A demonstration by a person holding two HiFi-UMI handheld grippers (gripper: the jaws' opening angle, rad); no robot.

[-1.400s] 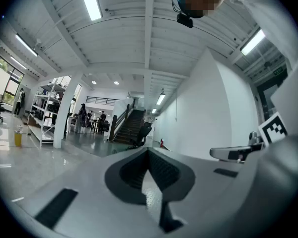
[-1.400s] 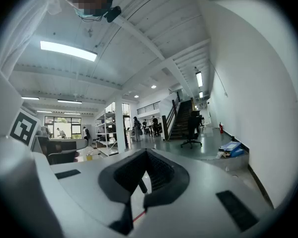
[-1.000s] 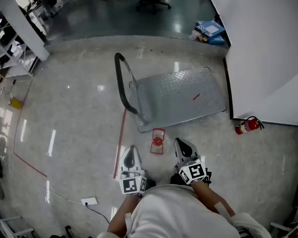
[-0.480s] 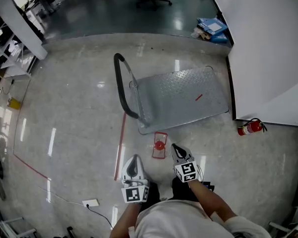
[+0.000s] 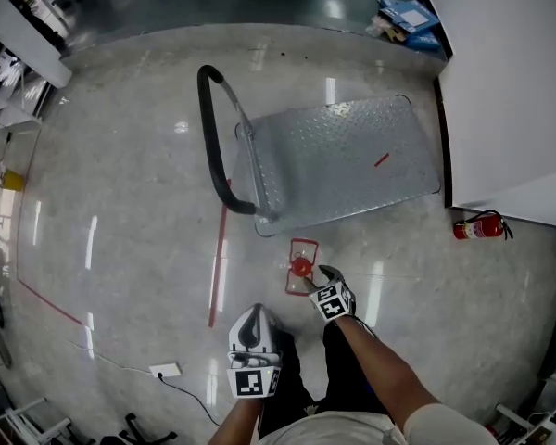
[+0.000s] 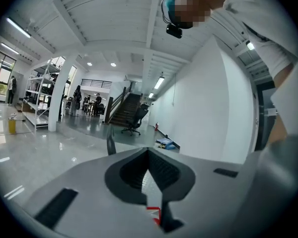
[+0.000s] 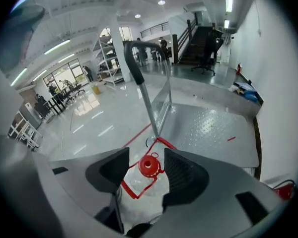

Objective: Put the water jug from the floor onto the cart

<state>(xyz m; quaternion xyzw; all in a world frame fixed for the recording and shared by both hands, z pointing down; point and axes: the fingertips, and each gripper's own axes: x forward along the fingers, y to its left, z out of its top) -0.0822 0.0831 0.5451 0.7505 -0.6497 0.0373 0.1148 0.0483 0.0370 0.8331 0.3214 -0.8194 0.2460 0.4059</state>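
The water jug (image 5: 301, 268), clear plastic with a red cap and a red carrying frame, stands on the floor just in front of the cart (image 5: 343, 160). My right gripper (image 5: 317, 275) points steeply down over it, jaws opening. In the right gripper view the red cap (image 7: 149, 165) sits in the gap between the two jaws, and the pads do not touch it. My left gripper (image 5: 253, 315) hangs to the left of the jug, shut and empty. In the left gripper view (image 6: 149, 153) a sliver of the red frame shows below the jaws.
The cart's black push handle (image 5: 213, 137) rises at its left end, close to the jug. A white wall (image 5: 510, 82) borders the cart on the right, with a fire extinguisher (image 5: 482, 227) at its foot. A red tape line (image 5: 220, 260) and a floor socket (image 5: 164, 371) lie to the left.
My right gripper has dropped down and tipped forward onto the jug, and its jaws have parted. The left gripper has sunk a little.
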